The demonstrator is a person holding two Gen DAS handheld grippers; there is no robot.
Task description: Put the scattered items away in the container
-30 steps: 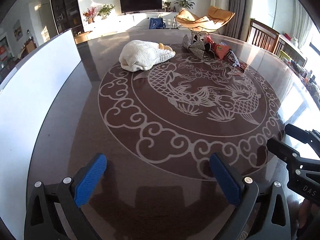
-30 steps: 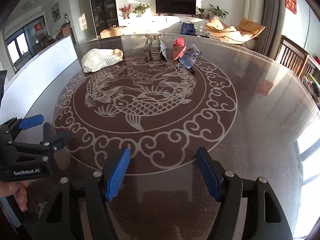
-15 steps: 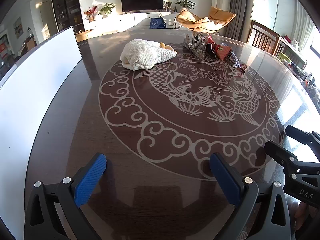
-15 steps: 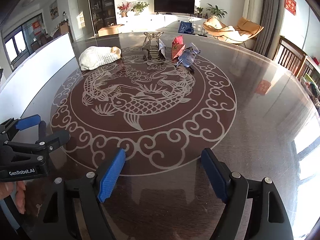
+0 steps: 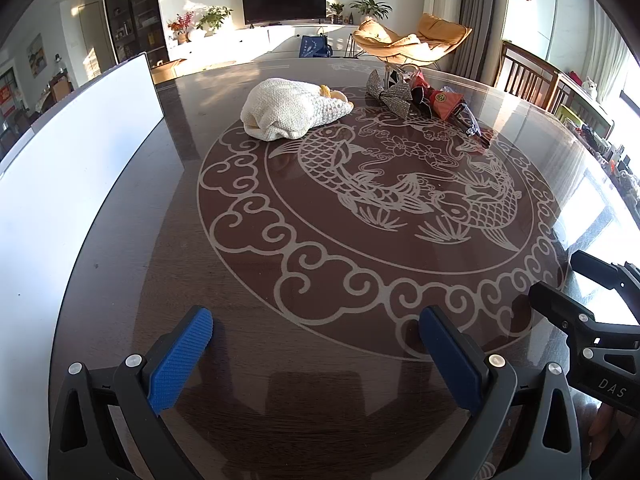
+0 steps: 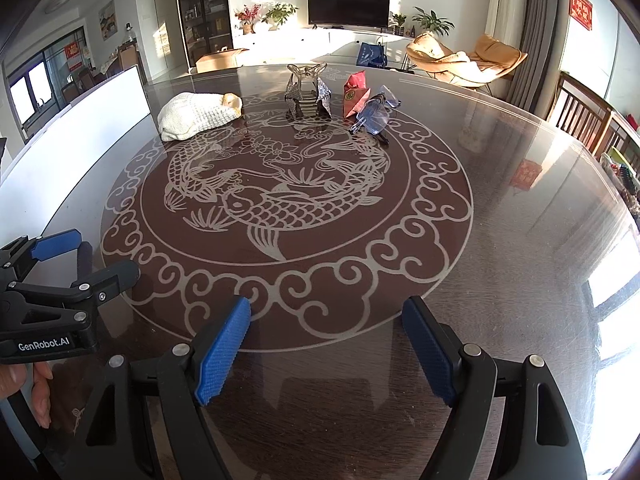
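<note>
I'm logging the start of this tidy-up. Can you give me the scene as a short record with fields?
surface: round table with fish pattern
items: knit cloth, silver bow, red pouch, glasses, all at the far side
left gripper: open, empty
right gripper: open, empty
white board: along the table's left edge
container: cannot tell

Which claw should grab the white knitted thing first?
Probably the left claw. The knitted bundle lies on the far left of the table, on that claw's side. The right claw faces the red pouch and glasses more. Both are open, empty and far from everything.
</note>
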